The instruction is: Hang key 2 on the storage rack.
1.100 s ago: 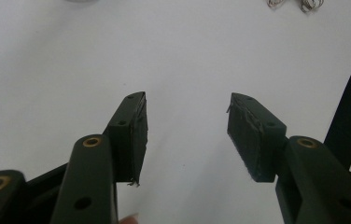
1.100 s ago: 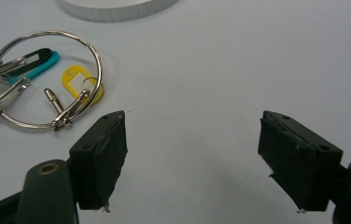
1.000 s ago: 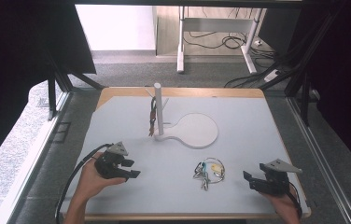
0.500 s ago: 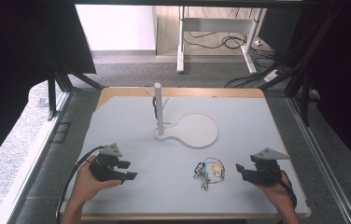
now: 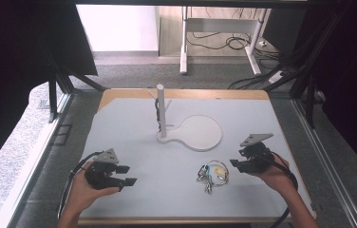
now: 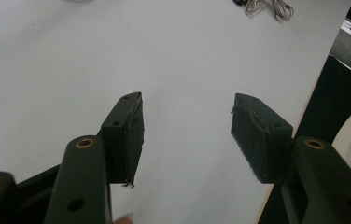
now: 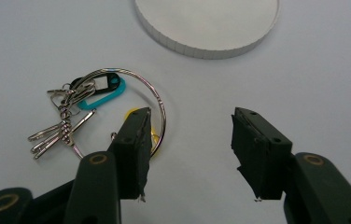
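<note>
1. The left gripper (image 5: pixel 119 175) is hovering over the near left part of the white table (image 5: pixel 134 142), well apart from the bunch of keys (image 5: pixel 212 172); its jaws are standing apart with nothing between them, having just been opening a little further
2. The bunch of keys is lying flat on the table, right of centre and near the front edge, between the two grippers but much closer to the right one
3. The right gripper (image 5: pixel 236 164) is sitting just right of the keys, pointing towards them; its jaws are gaping with only bare table between them, though they have just been closing, and in the right gripper view the left jaw is overlapping the edge of the big key ring (image 7: pixel 157 105)
4. Counting: two grippers, one bunch of keys with one teal tag (image 7: pixel 101 93) and one yellow tag (image 7: pixel 152 135), one white stand (image 5: pixel 191 133) with one upright post (image 5: pixel 161 111)
5. The table is sitting on a wooden board (image 5: pixel 186 94); grey carpet (image 5: pixel 134 76), desk legs (image 5: pixel 183 42) and loose cables (image 5: pixel 214 42) are showing beyond it
</note>
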Action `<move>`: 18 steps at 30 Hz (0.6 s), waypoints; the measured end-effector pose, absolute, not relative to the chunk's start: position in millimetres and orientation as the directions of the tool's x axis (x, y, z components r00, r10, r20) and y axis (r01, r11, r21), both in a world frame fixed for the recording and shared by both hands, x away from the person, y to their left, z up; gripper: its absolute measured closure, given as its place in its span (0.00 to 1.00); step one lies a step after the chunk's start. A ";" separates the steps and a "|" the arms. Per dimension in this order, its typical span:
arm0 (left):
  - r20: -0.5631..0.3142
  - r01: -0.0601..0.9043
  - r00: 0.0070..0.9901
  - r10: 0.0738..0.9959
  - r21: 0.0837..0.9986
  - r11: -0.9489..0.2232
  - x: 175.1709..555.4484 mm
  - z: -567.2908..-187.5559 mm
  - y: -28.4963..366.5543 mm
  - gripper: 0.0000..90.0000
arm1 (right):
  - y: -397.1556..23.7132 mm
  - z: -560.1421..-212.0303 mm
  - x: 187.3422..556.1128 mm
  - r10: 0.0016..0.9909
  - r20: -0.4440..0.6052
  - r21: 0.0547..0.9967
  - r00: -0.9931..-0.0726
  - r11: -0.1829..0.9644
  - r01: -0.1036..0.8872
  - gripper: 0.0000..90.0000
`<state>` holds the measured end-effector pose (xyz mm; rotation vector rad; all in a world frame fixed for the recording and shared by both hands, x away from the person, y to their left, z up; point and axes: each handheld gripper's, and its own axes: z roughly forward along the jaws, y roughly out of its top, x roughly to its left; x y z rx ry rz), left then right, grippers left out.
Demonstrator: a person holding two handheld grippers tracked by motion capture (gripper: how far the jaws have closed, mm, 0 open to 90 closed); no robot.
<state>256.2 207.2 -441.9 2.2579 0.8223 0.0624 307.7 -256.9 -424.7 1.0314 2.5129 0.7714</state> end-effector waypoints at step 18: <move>-0.177 0.539 0.790 0.586 0.657 -0.528 255.5 -446.6 205.9 0.50 | -214.0 -448.2 345.4 0.595 -0.057 0.365 -0.802 0.760 0.538 0.70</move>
